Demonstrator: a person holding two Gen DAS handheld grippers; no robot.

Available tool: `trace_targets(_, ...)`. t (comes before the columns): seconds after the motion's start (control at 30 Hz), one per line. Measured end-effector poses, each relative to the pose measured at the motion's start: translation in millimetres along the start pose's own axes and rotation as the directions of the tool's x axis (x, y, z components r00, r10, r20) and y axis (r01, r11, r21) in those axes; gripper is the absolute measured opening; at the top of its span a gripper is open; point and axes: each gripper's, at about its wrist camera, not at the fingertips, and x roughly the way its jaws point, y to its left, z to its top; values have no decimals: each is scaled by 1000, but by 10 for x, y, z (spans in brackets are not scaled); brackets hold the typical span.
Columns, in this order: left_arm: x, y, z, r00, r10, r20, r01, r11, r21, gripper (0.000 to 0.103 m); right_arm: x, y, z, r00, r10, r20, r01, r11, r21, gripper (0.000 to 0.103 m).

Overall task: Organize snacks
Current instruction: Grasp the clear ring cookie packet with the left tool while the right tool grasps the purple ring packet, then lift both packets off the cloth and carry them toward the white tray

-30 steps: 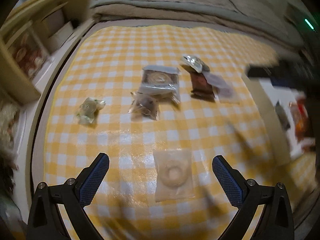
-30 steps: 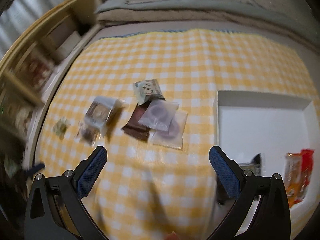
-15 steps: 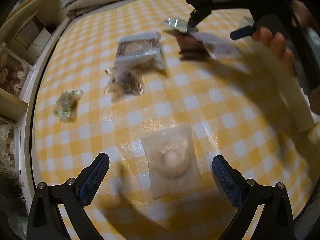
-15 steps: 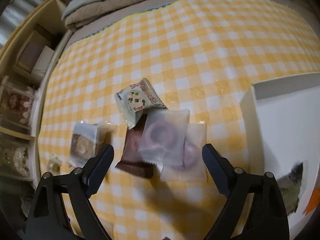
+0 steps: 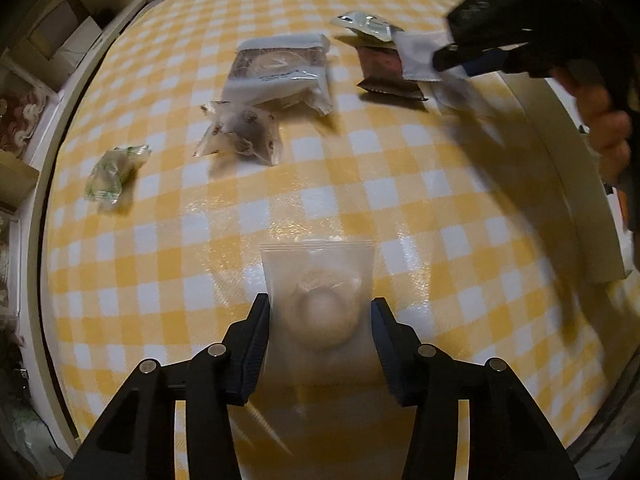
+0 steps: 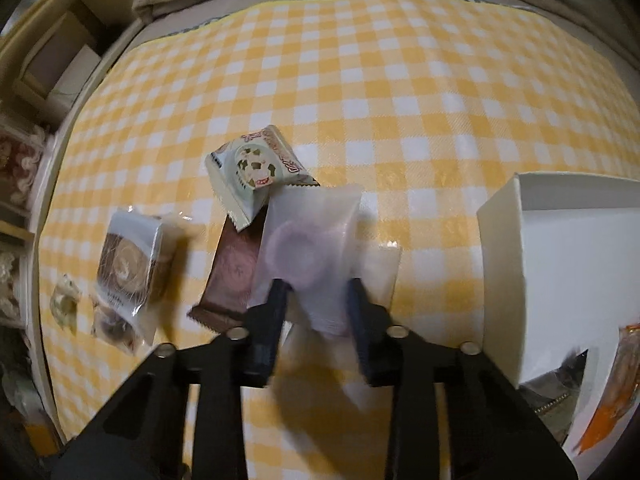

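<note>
In the left wrist view a pale translucent packet with a ring-shaped pastry lies on the yellow checked cloth. My left gripper points down over it, its jaws closing, and the pads touch the packet's two side edges. In the right wrist view my right gripper is shut on a frosted packet holding a pink ring, which crumples between the pads. That packet overlaps a brown packet, a cookie packet and another clear packet. The right gripper also shows at the upper right of the left wrist view.
A white box stands at the right, with an orange packet inside. A roll-cake packet, a small clear bag and a green candy lie on the cloth. Shelves stand at the left, bedding beyond.
Both grippers have come down toward the cloth and their wide jaws have closed in: the left around the pale ring-pastry packet, the right onto the pink-ring packet.
</note>
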Motion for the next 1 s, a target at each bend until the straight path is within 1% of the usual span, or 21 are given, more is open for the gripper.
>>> trace_targets(0.1,-58,64,-10,1000,7,22,-6,1000,-25,46,-89,55,-69,1000,8,18,-8,1000,-29,15)
trace_targets(0.2,-179,119,-43,998,7,64,-3,998,-59,45,-203,70,-82,999,31,30,-30,999,-33,15)
trace_targets(0.27,-227,156,-55,996,4,85,3,997,-80,45,-245,31,-71,997,66,34,-66,998,-1,17)
trace_targets(0.33,-277,191,-81,995,3,97,7,995,-98,45,-247,5,-36,997,73,32,-73,997,22,29)
trace_targets(0.37,-290,202,-88,995,4,100,6,995,-103,45,-245,-11,-13,997,73,35,-74,997,30,45)
trace_targets(0.4,-299,200,-94,995,7,103,4,994,-106,45,-237,-7,-3,996,74,43,-76,996,40,55)
trace_targets(0.5,-306,214,-88,994,7,108,5,993,-114,45,-163,13,34,996,80,39,-82,996,47,63)
trace_targets(0.6,-292,204,-60,994,-1,108,14,993,-116,45,-49,73,49,998,60,30,-61,997,37,70)
trace_targets(0.67,-306,190,-57,994,-4,108,17,993,-119,45,48,114,66,999,35,20,-35,999,35,71)
trace_targets(0.83,-268,184,-19,995,-13,103,26,993,-118,45,234,86,146,1000,-14,17,12,997,81,71)
trace_targets(0.97,-265,209,-9,994,-20,104,33,991,-127,45,303,16,187,1000,-6,6,6,994,113,64)
trace_targets(1.0,-271,215,-8,994,-19,104,32,991,-130,45,309,22,194,1000,-14,5,13,994,110,55)
